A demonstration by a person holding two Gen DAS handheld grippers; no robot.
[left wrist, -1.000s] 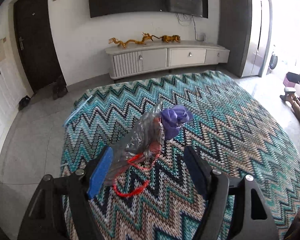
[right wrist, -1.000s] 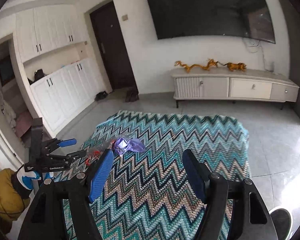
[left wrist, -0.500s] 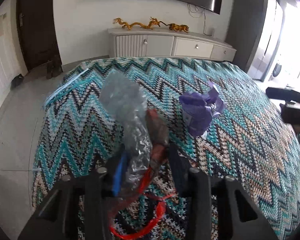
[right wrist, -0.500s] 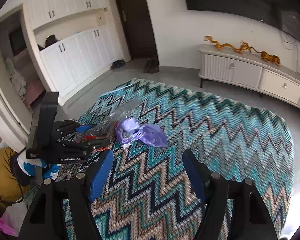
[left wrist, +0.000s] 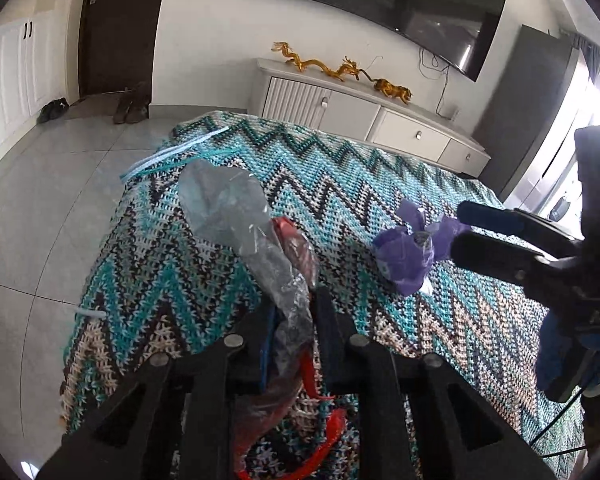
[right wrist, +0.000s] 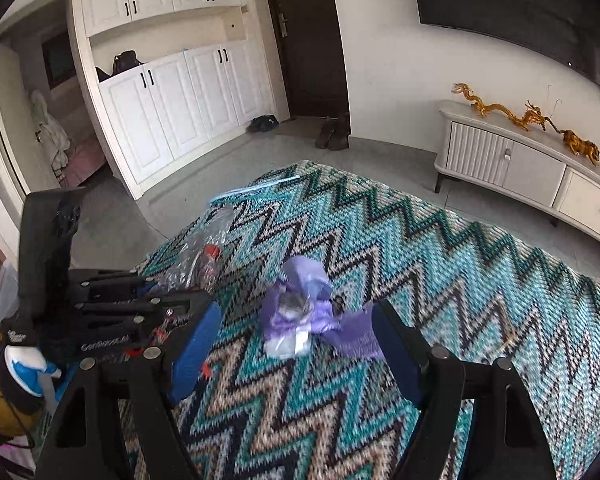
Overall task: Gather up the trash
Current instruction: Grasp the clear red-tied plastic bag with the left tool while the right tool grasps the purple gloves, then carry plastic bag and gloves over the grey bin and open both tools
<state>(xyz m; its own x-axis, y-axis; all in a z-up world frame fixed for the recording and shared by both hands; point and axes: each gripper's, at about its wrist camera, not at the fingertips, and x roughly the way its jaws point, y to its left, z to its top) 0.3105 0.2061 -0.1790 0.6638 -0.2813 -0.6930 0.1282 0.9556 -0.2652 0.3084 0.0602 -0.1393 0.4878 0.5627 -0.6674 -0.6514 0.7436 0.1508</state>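
On the zigzag rug you're mid-pickup. Your left gripper has just been closing and now pinches the clear plastic bag. Your right gripper, jaws just opening wider, straddles the purple wrapper without touching. Next, I'd say: lower, squeeze, lift both.

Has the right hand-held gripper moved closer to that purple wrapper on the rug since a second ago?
Yes. The right hand-held gripper has come forward over the zigzag rug; its open jaws now flank the purple wrapper, which earlier lay well ahead.
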